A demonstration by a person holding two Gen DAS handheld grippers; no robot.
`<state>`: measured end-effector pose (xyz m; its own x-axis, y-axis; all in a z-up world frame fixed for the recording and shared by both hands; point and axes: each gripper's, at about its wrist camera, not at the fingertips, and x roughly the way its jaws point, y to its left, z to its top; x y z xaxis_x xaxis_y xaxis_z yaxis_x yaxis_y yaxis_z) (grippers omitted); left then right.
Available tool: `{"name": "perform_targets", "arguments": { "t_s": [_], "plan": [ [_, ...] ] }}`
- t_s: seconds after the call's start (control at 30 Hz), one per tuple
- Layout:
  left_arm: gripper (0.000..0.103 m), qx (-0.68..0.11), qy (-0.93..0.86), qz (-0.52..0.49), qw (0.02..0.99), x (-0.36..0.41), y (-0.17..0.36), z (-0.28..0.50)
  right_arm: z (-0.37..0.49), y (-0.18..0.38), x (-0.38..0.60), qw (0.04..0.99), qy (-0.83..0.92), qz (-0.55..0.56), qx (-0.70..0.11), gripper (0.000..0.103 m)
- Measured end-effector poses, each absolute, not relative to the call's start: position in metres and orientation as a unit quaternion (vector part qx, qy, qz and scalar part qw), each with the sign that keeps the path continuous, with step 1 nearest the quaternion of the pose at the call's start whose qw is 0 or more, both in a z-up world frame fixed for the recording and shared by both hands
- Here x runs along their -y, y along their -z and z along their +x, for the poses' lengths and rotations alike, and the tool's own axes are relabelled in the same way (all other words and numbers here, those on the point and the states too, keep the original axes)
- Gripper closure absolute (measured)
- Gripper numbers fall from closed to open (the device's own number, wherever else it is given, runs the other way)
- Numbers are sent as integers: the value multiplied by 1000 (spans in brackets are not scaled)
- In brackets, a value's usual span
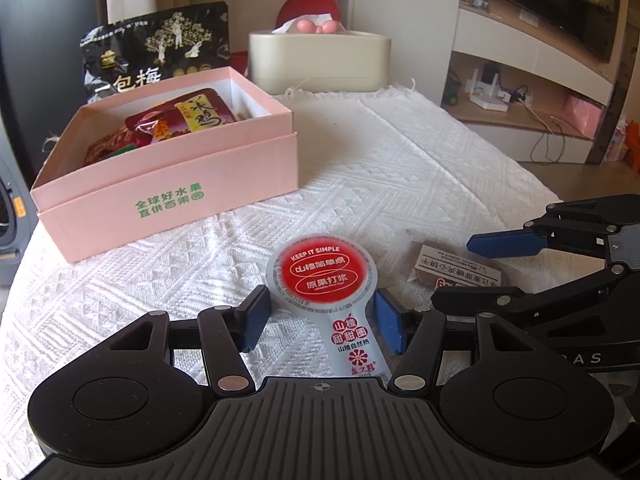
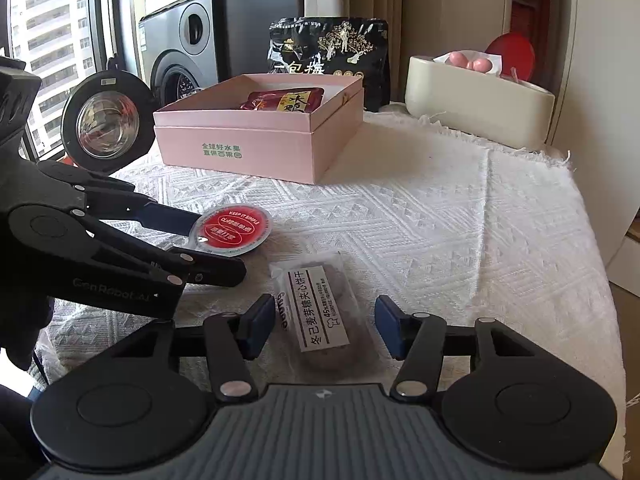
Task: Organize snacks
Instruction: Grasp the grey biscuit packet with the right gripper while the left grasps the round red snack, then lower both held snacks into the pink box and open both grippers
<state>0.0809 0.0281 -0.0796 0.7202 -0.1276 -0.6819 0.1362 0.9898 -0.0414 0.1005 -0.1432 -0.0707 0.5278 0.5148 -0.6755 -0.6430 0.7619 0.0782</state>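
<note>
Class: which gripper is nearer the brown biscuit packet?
Right. The right gripper straddles the biscuit packet, one of its fingers on each side; the left gripper straddles the red-lidded hawthorn snack beside it.

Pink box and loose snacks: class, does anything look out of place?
Yes: the round red-lidded snack and wrapped biscuit lie on the white cloth, outside the pink box holding other packets.

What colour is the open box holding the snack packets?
Pale pink with green lettering on its side; the pink box shows best in the left wrist view.
</note>
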Motion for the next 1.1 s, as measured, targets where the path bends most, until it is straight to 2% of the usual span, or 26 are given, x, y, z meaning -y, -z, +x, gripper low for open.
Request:
{"name": "perform_targets", "arguments": {
  "t_s": [0.1,0.23,0.3,0.33,0.37,0.5,0.73,0.97,1.1],
  "plan": [
    [41,-368,74,3,927,-29,79,81,101,69,144,868,-334,-87,-357,59],
    [42,-366,84,-2,927,-33,79,77,104,66,148,866,-333,-73,-367,63],
    [53,-364,80,-17,928,-38,77,73,104,63,151,864,-333,-64,-372,65],
    [73,-365,79,-32,927,-42,76,71,103,61,154,863,-334,-59,-374,65],
    [75,-369,82,-53,924,-46,76,70,103,58,156,863,-335,-56,-373,66],
    [75,-364,87,-105,922,-62,72,58,98,37,163,869,-340,-50,-356,66],
    [75,-309,83,-94,943,-67,40,36,89,-14,160,892,-348,-62,-281,66],
    [75,-271,70,-94,955,-75,18,25,85,-31,154,896,-359,-60,-256,66],
    [75,-224,43,-70,971,-95,-17,38,93,-48,143,897,-371,-61,-233,66]
  ]
}}
